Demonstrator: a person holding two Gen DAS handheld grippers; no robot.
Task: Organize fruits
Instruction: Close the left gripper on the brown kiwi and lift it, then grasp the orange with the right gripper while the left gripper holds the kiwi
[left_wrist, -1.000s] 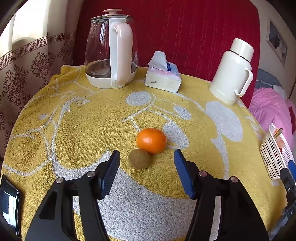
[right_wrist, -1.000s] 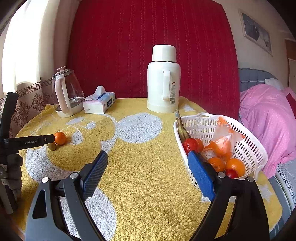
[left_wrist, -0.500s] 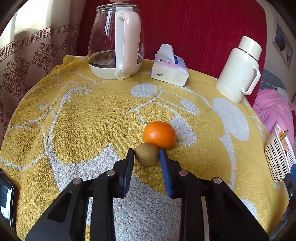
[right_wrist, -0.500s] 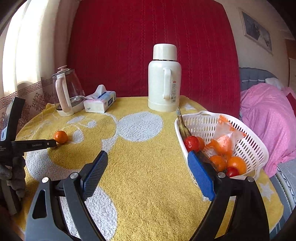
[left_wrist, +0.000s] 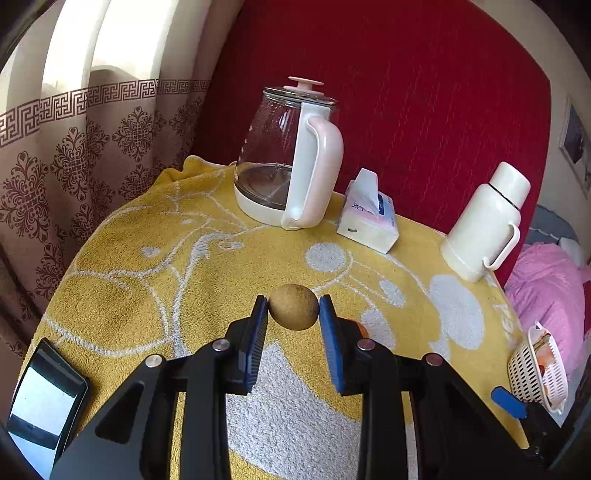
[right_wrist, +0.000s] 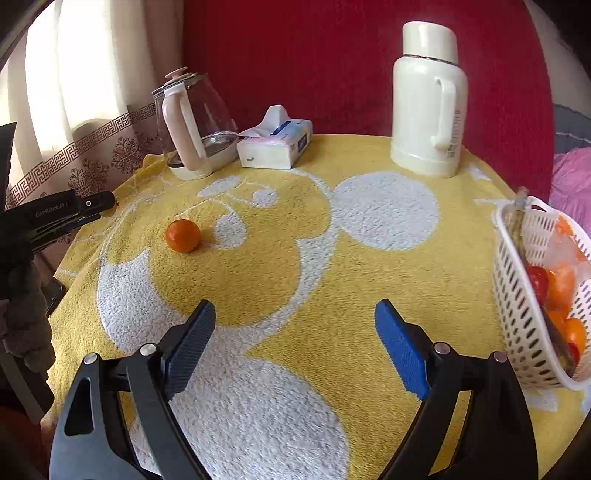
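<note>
Kiwi (left_wrist: 293, 306) lifted since, tabletop (right_wrist: 258, 280) open.

A glass kettle (left_wrist: 286, 158), tissue pack (left_wrist: 369, 218) and cream thermos (left_wrist: 484, 221) stand on the yellow towel (left_wrist: 147, 280); a phone (left_wrist: 44, 398) lies at its edge.

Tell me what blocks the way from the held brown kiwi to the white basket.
Nothing visible: the brown kiwi is shut in the left gripper, and only bare yellow towel lies before the white plastic basket.
</note>
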